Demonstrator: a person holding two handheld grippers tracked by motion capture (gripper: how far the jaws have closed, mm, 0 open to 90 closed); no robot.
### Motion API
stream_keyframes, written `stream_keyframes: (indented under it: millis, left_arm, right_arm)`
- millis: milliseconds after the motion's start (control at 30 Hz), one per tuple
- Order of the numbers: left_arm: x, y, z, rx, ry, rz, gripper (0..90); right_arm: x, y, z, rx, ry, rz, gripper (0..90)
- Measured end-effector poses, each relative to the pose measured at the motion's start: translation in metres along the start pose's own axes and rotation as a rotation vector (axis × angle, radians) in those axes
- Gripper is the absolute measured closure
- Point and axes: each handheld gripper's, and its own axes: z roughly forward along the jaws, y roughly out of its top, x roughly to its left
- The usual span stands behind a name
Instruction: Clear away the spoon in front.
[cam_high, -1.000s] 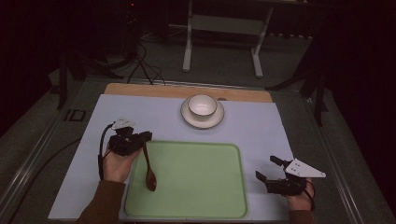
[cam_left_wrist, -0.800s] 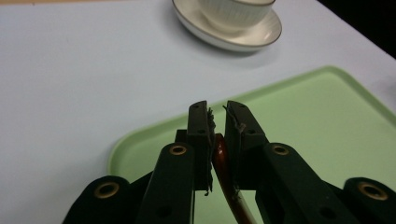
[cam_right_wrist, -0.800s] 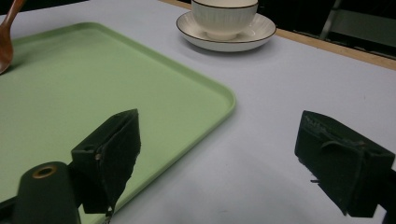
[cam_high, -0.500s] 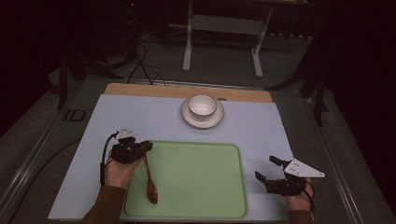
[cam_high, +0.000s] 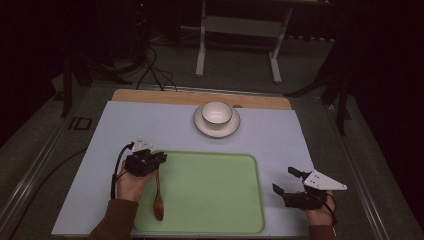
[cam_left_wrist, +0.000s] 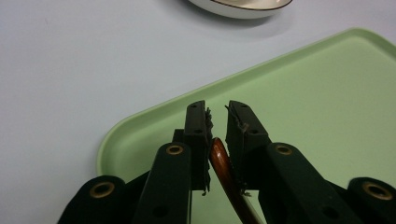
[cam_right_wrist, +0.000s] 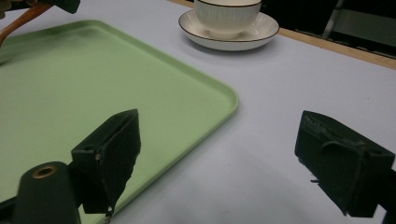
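High view first: the table (cam_high: 150, 125), covered in a pale sheet, carries a big green tray (cam_high: 210, 195) along its near edge, a bit left of centre. Behind the tray, close to the far edge, a white cup (cam_high: 216, 113) sits on a saucer (cam_high: 216, 127).

Over the tray's left edge, near its far left corner, is the left gripper (cam_high: 161, 159), with the person's hand behind it. A brown wooden spoon (cam_high: 158, 197) runs from those jaws back along the tray's left side, with the bowl end lying on the tray near the near left corner. In the left gripper view the spoon's handle sits between the two pads (cam_left_wrist: 199, 135); the jaws have just been easing apart, there's a slim gap at the tips, and the handle looks to be against the left pad only, so it's not really clamped.

The right gripper (cam_high: 286, 181) rests off the tray's right edge, near the table's near right corner, jaws spread wide with nothing between them.
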Motion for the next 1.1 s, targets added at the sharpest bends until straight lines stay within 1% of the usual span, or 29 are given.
stream_keyframes:
  millis: [100,167,300,400,500,567,667,767,900,1100]
  left_arm:
    - [0.002,-0.003,0.003,-0.005,0.003,-0.001,78.3]
    - [0.003,-0.004,0.005,-0.005,0.005,0.007,78.2]
    - [0.003,-0.005,0.011,0.014,0.019,0.046,78.3]
    - [0.002,-0.007,0.015,0.031,0.028,0.066,78.5]
    - [0.004,-0.008,0.016,0.033,0.024,0.059,78.6]
    - [0.006,-0.010,0.017,0.031,0.015,0.040,78.5]
    - [0.010,-0.013,0.018,0.041,0.022,0.019,77.9]
    - [0.010,-0.014,0.020,0.051,0.027,0.018,77.5]
    - [0.010,-0.016,0.023,0.067,0.034,0.026,74.9]
    - [0.015,-0.019,0.024,0.069,0.062,0.007,69.8]
  right_arm:
    - [0.000,0.000,0.000,0.002,0.001,-0.001,14.1]
    - [0.000,0.000,0.001,0.005,0.004,-0.004,14.0]
    - [0.001,0.000,0.002,0.008,0.005,-0.007,14.0]
    - [0.001,0.000,0.002,0.008,0.005,-0.007,14.0]
    - [0.000,0.000,0.002,0.008,0.005,-0.008,14.1]
    - [0.000,0.000,0.001,0.008,0.005,-0.008,14.0]
    - [0.000,0.000,0.001,0.005,0.006,-0.008,14.1]
    - [0.000,0.000,0.001,0.006,0.005,-0.007,14.0]
    - [0.001,0.000,0.001,0.006,0.005,-0.009,14.1]
    - [0.001,0.000,0.001,0.007,0.005,-0.009,14.1]
